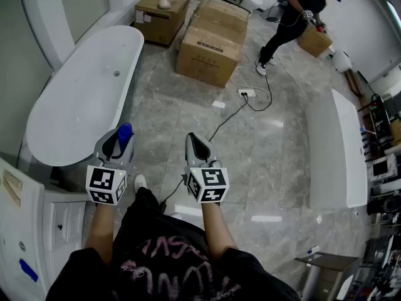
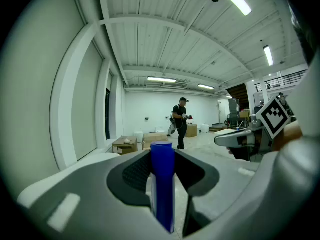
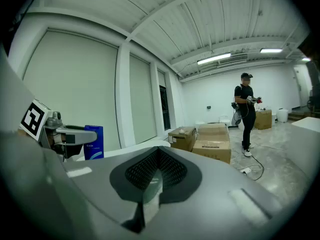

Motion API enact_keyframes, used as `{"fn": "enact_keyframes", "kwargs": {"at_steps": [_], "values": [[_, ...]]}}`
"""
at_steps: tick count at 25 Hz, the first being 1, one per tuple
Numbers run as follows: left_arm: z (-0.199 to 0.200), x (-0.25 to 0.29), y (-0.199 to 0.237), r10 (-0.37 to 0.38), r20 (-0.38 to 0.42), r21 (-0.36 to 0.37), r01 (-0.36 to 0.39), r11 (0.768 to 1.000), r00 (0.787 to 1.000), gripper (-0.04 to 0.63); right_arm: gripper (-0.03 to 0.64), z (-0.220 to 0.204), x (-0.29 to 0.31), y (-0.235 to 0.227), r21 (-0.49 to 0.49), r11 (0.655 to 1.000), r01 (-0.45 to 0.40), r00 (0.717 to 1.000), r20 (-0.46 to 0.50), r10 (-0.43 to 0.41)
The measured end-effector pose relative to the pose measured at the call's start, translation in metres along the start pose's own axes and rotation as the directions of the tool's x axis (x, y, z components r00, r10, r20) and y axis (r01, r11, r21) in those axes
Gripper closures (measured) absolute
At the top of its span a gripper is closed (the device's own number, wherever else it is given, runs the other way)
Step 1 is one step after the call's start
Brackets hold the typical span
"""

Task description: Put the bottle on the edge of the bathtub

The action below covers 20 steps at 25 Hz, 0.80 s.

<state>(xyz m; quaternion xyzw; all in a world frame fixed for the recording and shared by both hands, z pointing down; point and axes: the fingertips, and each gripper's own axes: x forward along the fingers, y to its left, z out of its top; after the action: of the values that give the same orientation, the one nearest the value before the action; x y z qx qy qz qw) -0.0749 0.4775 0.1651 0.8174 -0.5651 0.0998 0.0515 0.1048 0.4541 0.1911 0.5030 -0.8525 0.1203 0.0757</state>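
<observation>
A blue bottle stands upright between the jaws of my left gripper, which is shut on it. In the left gripper view the blue bottle rises between the two dark pads. The white bathtub lies just left of and beyond that gripper, its near rim close to the bottle. My right gripper hangs beside it over the grey floor, shut with nothing in it. In the right gripper view I see the blue bottle held by the left gripper.
Several cardboard boxes sit on the floor beyond the tub. A person bends over a box at the far right. A white power strip with a black cable lies ahead. A second white bathtub lies to the right. A white cabinet stands at left.
</observation>
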Motion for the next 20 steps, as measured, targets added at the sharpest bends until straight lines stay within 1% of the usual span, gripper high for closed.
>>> {"fn": "enact_keyframes", "kwargs": {"at_steps": [14,20], "values": [[-0.003,0.063,0.042,-0.005,-0.022,-0.024,0.005,1.000,1.000,0.448,0.605,0.008,0.079,-0.012,0.002,1.000,-0.017,1.000,-0.019,0.017],[-0.003,0.096,0.067,-0.042,-0.024,-0.041,0.041,0.998,0.999,0.448,0.604,0.020,0.125,-0.011,-0.009,1.000,-0.015,1.000,-0.015,0.015]]}}
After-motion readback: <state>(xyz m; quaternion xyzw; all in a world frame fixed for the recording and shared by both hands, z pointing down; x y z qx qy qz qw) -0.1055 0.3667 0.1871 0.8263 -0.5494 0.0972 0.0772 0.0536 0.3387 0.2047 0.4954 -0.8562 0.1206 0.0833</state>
